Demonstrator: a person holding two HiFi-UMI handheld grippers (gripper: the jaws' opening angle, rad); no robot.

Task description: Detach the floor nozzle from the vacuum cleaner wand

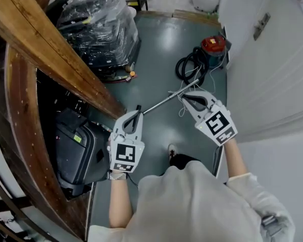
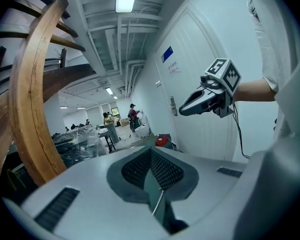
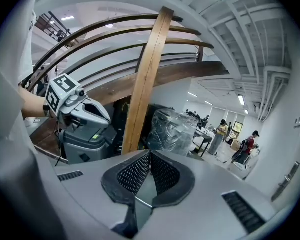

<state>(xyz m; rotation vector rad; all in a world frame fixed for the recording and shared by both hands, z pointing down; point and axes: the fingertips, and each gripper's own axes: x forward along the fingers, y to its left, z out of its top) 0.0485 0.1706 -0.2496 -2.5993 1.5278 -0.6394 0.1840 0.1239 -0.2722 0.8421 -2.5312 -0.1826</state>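
Looks barely started: thin metal wand [image 1: 164, 101] seemingly low over the floor [image 1: 156, 49], pointing toward the red vacuum cleaner [image 1: 213, 45] and its coiled hose [image 1: 188, 64], with no floor nozzle to be made out. Left hand-held gripper [image 1: 138, 111] and right hand-held gripper [image 1: 183, 96] both closed on nothing, near the wand's two ends in the head view. Left to do, by this reading: find the nozzle joint, grip both sides, pull apart.

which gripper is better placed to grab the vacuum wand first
Right, probably: the red vacuum, its hose and the far end of the wand lie beside the right gripper. Both it and the left gripper are shut, empty.
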